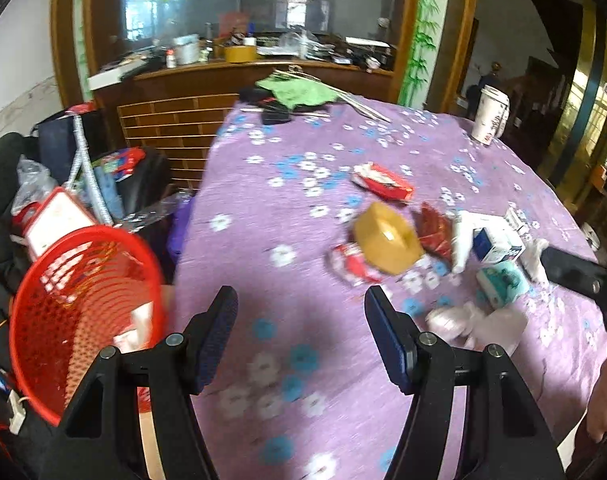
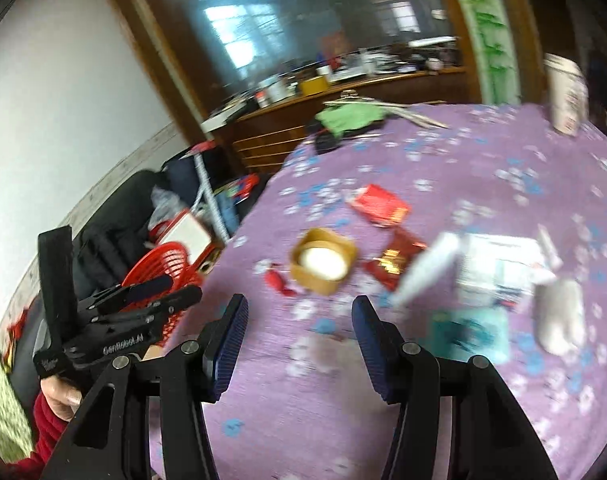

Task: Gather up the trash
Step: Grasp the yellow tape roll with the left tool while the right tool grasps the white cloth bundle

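Nearest to us, our left gripper [image 1: 301, 334] hangs over bare purple floral cloth with its jaws spread and nothing between the pads. Our right gripper [image 2: 299, 344] is the same: released, empty, poised above the table [image 2: 303, 420] at its near edge. In the right wrist view the left gripper shows from the side, just in front of the red mesh basket [image 1: 83, 304], which sits off the table's left edge, tilted toward us, with what look like a few pale scraps already inside.

Just beyond the pads lies the trash. On the right are crumpled white tissues [image 1: 475, 320] and a teal packet [image 1: 503, 282]. Behind these sit a small blue and white carton [image 1: 497, 242] and a white tube [image 1: 463, 240]. Toward the middle are a tan paper bowl [image 1: 387, 242], a small red and white wrapper [image 1: 353, 264] touching its left side, and a dark red foil packet [image 1: 435, 232] on its right. A red and white box [image 1: 383, 182] lies a little farther back, apart from the cluster.

We judge that we are between picks: both hands empty, reaching back to the pile. The next move calls for choosing one near piece, lowering the open jaws around it, closing firmly, then carrying it left to the basket. Both views are blurred, so we should settle before closing.

Far back stand a white paper cup [image 1: 489, 114] and a green cloth [image 1: 299, 90].
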A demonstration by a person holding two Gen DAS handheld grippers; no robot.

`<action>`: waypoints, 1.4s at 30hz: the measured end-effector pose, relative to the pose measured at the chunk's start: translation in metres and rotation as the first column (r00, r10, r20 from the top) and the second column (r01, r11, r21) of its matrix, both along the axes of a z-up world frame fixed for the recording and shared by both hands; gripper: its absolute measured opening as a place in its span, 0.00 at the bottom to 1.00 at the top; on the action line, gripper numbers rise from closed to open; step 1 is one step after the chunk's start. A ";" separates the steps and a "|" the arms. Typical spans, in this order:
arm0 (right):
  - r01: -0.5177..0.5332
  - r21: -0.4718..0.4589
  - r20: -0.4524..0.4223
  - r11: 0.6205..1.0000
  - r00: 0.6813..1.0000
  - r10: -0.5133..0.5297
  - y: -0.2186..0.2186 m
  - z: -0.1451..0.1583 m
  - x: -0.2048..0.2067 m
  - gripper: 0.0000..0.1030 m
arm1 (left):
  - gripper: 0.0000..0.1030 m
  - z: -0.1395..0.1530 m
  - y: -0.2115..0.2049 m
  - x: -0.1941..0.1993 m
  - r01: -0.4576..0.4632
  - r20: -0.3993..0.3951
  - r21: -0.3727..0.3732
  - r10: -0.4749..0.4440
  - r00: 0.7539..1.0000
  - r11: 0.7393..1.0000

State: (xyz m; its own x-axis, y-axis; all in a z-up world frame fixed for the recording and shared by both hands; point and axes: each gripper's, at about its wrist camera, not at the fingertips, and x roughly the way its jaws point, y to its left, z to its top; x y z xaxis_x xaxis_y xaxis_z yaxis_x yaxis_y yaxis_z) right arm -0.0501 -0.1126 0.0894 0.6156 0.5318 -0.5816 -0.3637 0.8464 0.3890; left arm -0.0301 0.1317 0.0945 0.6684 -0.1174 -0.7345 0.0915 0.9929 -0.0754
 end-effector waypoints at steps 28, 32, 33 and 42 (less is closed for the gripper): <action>0.431 -0.037 -0.109 0.902 0.895 -0.432 -0.172 -0.046 0.027 0.56 | 0.18 -0.042 -0.072 0.097 0.035 -0.107 -0.022 -0.037 0.994 0.999; 0.424 -0.110 -0.116 0.899 0.893 -0.435 -0.167 -0.066 0.041 0.56 | 0.18 -0.026 -0.073 0.076 0.041 -0.028 -0.023 -0.042 0.999 0.999; 0.417 -0.128 -0.115 0.900 0.895 -0.431 -0.164 -0.070 0.043 0.56 | 0.18 -0.023 -0.073 0.071 0.043 -0.011 -0.034 -0.044 0.999 0.998; 0.397 -0.252 -0.060 0.882 0.904 -0.424 -0.148 -0.086 0.051 0.44 | 0.18 -0.019 -0.081 0.036 0.049 0.110 -0.066 -0.042 0.993 0.997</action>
